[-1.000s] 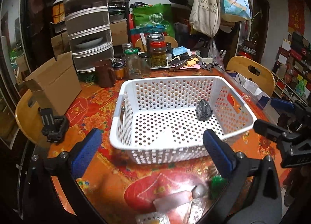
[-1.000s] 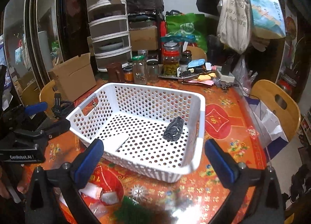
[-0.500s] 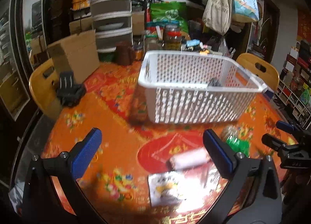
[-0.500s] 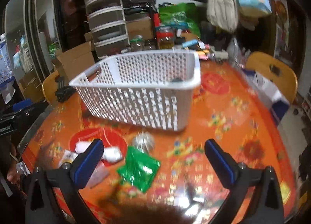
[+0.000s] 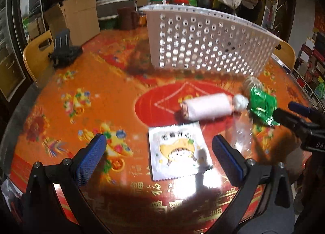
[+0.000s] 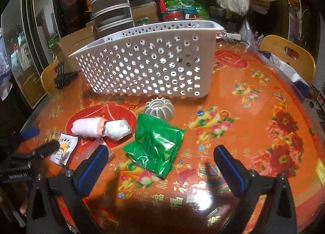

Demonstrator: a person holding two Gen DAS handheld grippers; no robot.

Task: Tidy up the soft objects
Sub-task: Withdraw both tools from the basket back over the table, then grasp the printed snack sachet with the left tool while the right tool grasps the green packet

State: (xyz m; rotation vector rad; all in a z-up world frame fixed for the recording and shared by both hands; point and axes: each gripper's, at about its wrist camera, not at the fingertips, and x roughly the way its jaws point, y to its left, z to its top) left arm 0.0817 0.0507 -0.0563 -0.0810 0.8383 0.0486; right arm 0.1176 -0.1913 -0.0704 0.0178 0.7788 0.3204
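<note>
A white perforated basket (image 5: 205, 45) (image 6: 146, 65) stands on the orange table. In front of it lie a pink rolled cloth (image 5: 207, 107) (image 6: 87, 128), a white wad (image 6: 117, 129), a green foil packet (image 6: 156, 144) (image 5: 263, 106), a white cartoon sachet (image 5: 177, 150) (image 6: 64, 148), a clear plastic bag (image 5: 241, 134) and a grey ribbed dome (image 6: 159, 109). My left gripper (image 5: 159, 155) is open just above the sachet. My right gripper (image 6: 160, 164) is open low over the green packet.
A black clamp (image 5: 63, 53) lies at the table's left edge. A cardboard box (image 5: 75, 20), stacked drawers (image 6: 110, 8), jars and bags crowd the back. Wooden chairs (image 6: 288, 55) stand at left and right.
Both grippers dropped from above the basket to low over the table in front of it. The loose items now lie close before the fingers.
</note>
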